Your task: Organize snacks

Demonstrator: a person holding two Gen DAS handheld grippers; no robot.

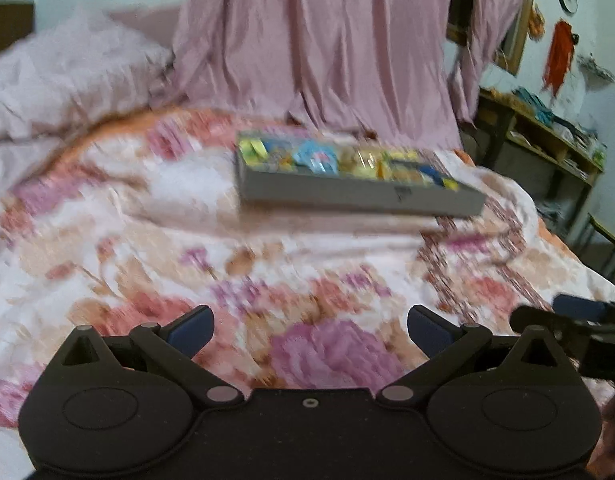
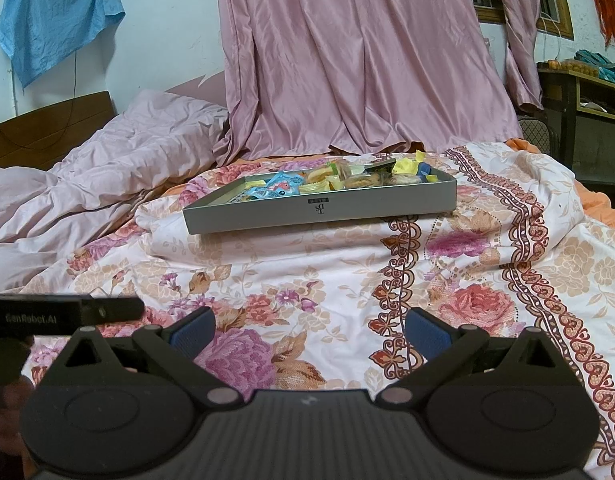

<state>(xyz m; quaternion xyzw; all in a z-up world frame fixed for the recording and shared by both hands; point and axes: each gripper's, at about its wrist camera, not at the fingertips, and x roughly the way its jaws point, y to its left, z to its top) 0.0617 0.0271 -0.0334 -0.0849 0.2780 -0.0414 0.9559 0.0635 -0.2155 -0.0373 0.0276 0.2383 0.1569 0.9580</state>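
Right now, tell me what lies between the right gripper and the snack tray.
Only bare floral bedspread lies between right gripper and snack tray, per the right wrist view.

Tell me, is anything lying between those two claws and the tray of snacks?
Nothing visible. Only bare flowered bedspread lies between the open right claw, the open left claw and the shallow grey cardboard tray holding the wrapped snacks.

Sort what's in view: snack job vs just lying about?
Job:
- grey tray on the bed
- wrapped snacks piled in it
- left gripper, open, empty
- right gripper, open, empty

Lying about:
- floral bedspread
- pink duvet
- pink curtain
- blue cloth on the wall
- shelf unit
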